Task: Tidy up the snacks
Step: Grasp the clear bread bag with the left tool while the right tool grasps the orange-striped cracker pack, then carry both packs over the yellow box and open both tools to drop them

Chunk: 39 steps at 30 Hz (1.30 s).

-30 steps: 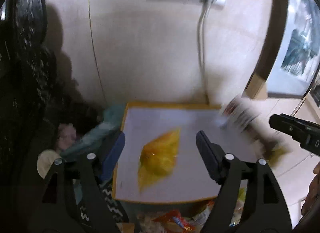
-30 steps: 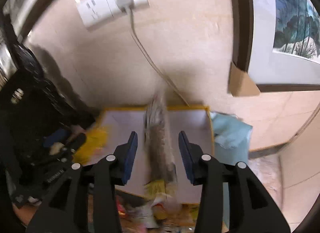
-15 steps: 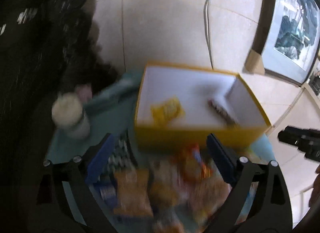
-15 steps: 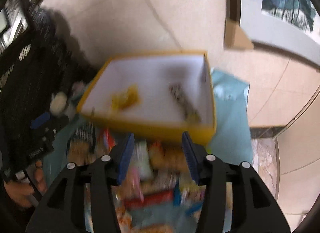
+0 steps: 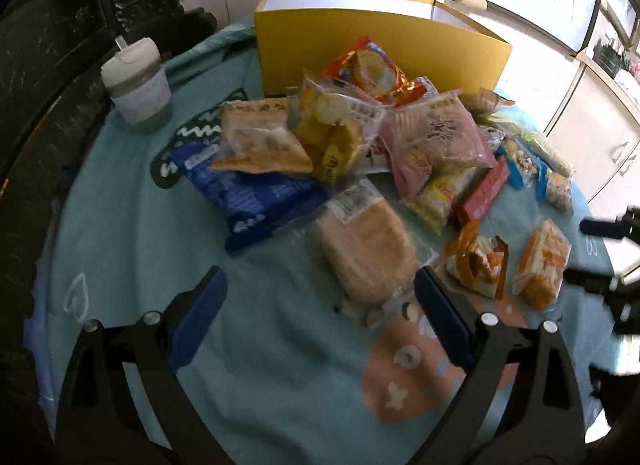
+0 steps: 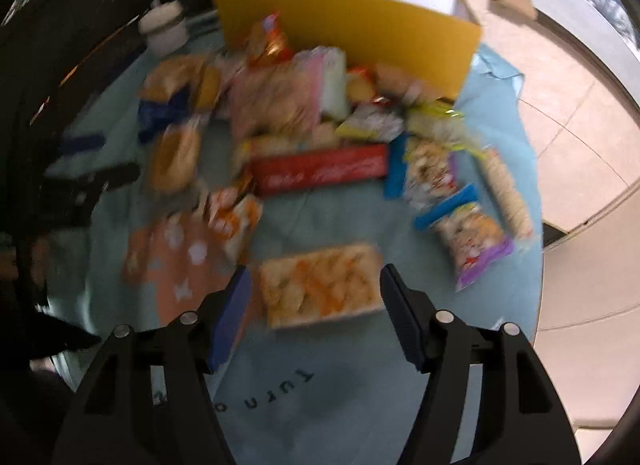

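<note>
Now, left gripper: I'm holding it spread wide, empty, above the bread pack.
Right gripper: jaws opening around the orange cracker pack, not pinching.
Snack pile: lying mid-cloth.
Yellow box: standing at the teal cloth's far edge.

I'm reading "turn" upside down in dark letters on the teal cloth near my right tool; the letters after it are cut off. The snack packets' print is staying illegible to me.
</note>
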Tool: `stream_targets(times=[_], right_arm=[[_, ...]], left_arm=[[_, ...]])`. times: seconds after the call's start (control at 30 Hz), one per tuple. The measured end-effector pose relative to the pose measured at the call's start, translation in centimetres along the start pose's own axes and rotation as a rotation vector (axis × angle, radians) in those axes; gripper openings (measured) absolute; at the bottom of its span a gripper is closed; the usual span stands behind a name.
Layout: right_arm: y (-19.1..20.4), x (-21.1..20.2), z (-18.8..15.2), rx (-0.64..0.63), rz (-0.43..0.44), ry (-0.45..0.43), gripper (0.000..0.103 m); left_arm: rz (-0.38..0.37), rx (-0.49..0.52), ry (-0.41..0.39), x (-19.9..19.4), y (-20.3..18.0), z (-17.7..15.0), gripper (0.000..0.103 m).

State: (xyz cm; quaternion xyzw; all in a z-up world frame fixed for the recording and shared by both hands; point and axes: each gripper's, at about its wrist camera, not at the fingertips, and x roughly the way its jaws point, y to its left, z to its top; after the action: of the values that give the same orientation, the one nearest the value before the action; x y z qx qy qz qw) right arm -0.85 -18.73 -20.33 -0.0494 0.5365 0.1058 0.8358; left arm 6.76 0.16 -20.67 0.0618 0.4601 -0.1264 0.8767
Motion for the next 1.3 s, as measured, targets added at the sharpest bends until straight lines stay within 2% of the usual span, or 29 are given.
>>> stream_targets(times=[0.27,0.3,0.37,0.4,0.5,0.6,0.67,0.7,0.73,0.77,0.8,0.83,0.9,1.1,1.3], right_arm=[[-0.4,2.3,0.4,0.027,-0.018,0.029,0.070],[-0.3,2.3,0.5,0.025,-0.016,0.022,0.075],[0.0,3.2,0.6,-0.002,-0.044,0.031,0.080],[0.1,3.4,0.7,-0.001,-0.038,0.031,0.088],[0.7,4.1,1.0,-0.022,-0.062,0.044,0.093],[0.8,6.0,0.4,-0.041,-0.101,0.097,0.093],[-0.4,6.1,0.0,0.047,-0.033,0.087,0.090],[-0.7,6.0,0.0,0.062,-0.030,0.076,0.084],[-0.7,5.9,0.0,0.060,-0.026,0.079,0.082],[-0.8,5.9,0.1,0.061,-0.017,0.078,0.079],[-0.8,5.8,0.1,0.069,-0.008,0.078,0.078],[-1.0,5.8,0.0,0.083,0.004,0.075,0.077],[-1.5,5.5,-0.3,0.099,0.012,0.071,0.077],[-1.4,4.4,-0.7,0.116,0.031,0.046,0.077],[-1.5,1.9,-0.1,0.116,0.030,-0.003,0.077]], left_arm=[[0.006,-0.005,-0.012,2.4,-2.6,2.1,0.096],[0.019,-0.005,-0.003,3.1,-2.9,2.4,0.096],[0.046,-0.016,0.012,4.1,-2.9,2.5,0.096],[0.066,-0.030,0.031,4.9,-2.7,2.6,0.096],[0.068,-0.103,0.062,6.5,-1.8,2.6,0.097],[0.055,-0.101,0.108,7.7,-1.6,2.1,0.101],[0.058,-0.070,0.091,7.6,-1.8,1.8,0.101],[0.046,-0.064,0.089,7.4,-1.8,1.7,0.100],[0.042,-0.064,0.080,7.1,-1.5,1.6,0.090],[0.050,-0.065,0.066,6.7,-1.2,1.5,0.074],[0.036,-0.068,0.059,6.3,-0.9,1.3,0.068],[0.024,-0.070,0.054,6.0,-0.7,1.2,0.057],[-0.004,-0.077,0.055,5.5,0.0,0.7,0.054],[-0.023,-0.049,0.047,3.5,0.1,-1.0,0.052],[-0.041,-0.052,-0.006,0.6,0.5,-1.0,0.052]])
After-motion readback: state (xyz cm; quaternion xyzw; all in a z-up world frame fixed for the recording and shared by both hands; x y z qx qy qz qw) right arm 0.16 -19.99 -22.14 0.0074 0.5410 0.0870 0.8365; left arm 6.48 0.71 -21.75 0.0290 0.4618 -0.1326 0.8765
